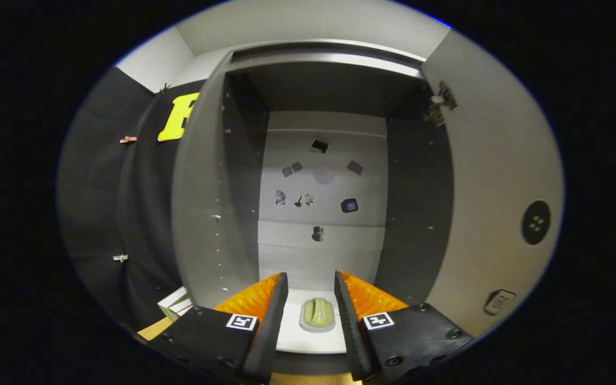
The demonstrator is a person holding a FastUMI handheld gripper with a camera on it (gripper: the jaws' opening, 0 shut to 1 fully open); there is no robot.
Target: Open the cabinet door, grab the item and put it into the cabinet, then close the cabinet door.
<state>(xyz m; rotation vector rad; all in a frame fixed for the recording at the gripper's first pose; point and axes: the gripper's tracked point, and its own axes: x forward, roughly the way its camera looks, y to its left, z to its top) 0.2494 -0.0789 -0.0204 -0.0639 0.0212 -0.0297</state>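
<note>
1. Item (317, 314): small pale green object with a grey rim, sitting on the white cabinet floor (308, 342), between the two fingers and slightly ahead of their bases. Its long axis looks to run roughly along the fingers, into the cabinet.
2. Hand-held gripper (311, 286): released, jaws spread, clear gap on both sides of the item, neither pad touching it.
3. Cabinet (321, 176) is open; door (495, 176) swung out to the right, hinge visible near its top.
4. Judgement: item is already placed inside, so the remaining step is closing.
5. Next move likely calls for backing straight out along the finger axis, then going right to the door.
6. Risk: clipping the item on retreat.
</note>
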